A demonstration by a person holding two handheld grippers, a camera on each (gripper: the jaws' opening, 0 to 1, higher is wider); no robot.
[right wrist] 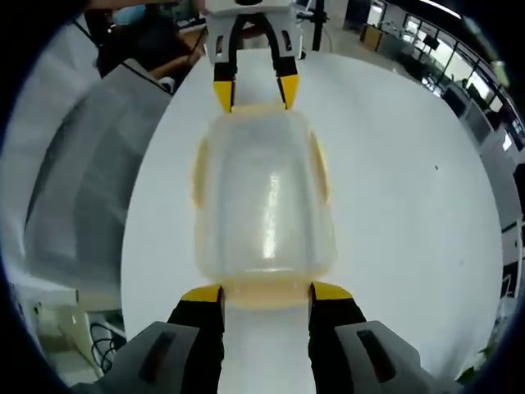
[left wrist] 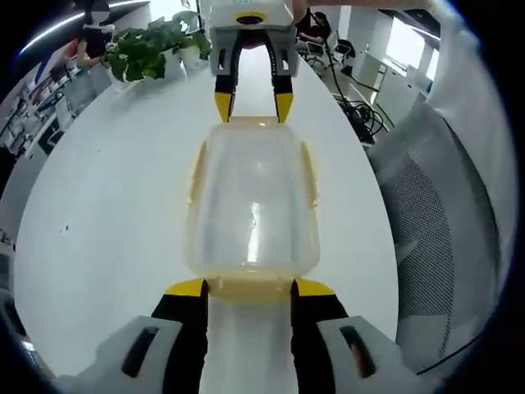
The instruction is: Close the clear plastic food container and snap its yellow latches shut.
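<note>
A wide white round-edged tabletop (left wrist: 107, 189) carries everything here. A grey mesh-backed office chair (left wrist: 443, 205) stands just off one long edge of it, and a leafy green potted plant (left wrist: 152, 45) sits near the far edge in the left gripper view. No brand, label or writing can be read on anything.

The clear plastic food container with yellow latches (left wrist: 253, 205) lies in the middle of the tabletop, its lid on; through the cloudy plastic nothing can be made out inside. Yellow latches run along both long sides.

The left tool (left wrist: 250, 287) stands with its yellow-tipped jaws spread at one short end of the container, touching or just beside it. The right tool (right wrist: 267, 293) stands likewise spread at the opposite short end.
</note>
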